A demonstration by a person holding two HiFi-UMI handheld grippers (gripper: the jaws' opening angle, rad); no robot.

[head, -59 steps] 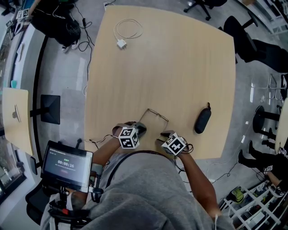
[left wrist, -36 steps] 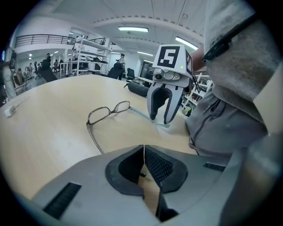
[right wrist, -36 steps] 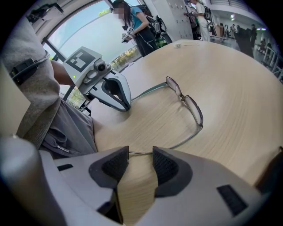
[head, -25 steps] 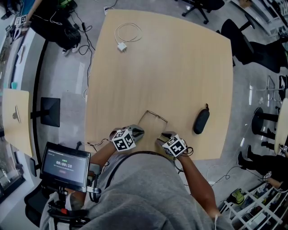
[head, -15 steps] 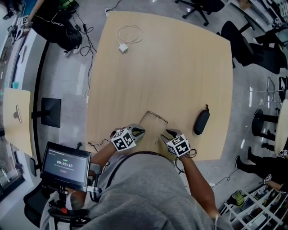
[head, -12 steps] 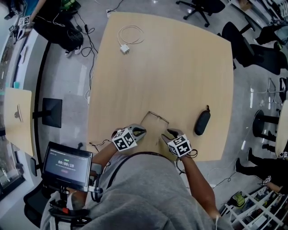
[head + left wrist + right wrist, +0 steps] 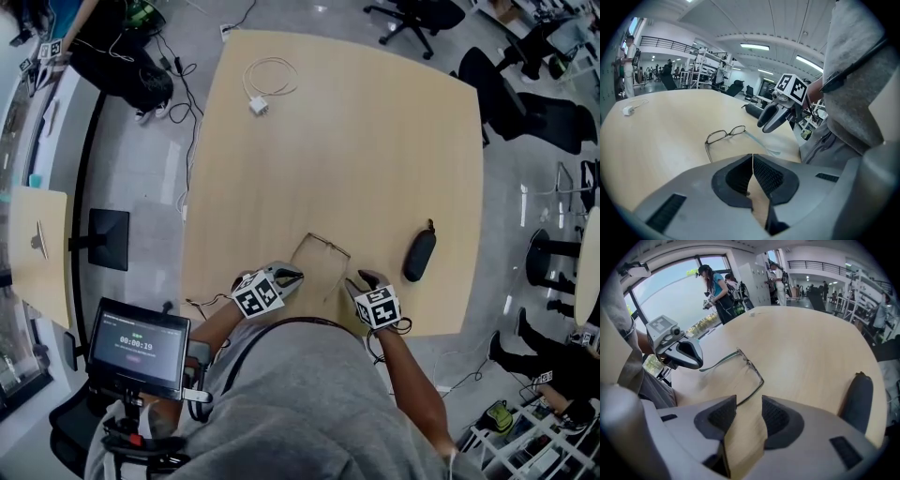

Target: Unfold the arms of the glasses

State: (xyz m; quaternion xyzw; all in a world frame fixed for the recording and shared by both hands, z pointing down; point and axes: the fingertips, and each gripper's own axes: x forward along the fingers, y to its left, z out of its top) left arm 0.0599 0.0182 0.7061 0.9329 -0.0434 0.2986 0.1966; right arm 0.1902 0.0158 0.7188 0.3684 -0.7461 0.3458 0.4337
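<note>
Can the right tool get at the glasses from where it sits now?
Likely yes: the right tool is open, and one arm of the glasses lies just ahead of its jaws with nothing between.

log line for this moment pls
glasses: on table, both arms unfolded | left gripper: jaws shut, empty | right gripper: jaws apart, empty

The glasses (image 7: 716,137) are lying on the worktop (image 7: 356,141) between the left gripper (image 7: 294,274) and right gripper (image 7: 362,278) fingers, a case (image 7: 420,251) sitting rightward.
</note>
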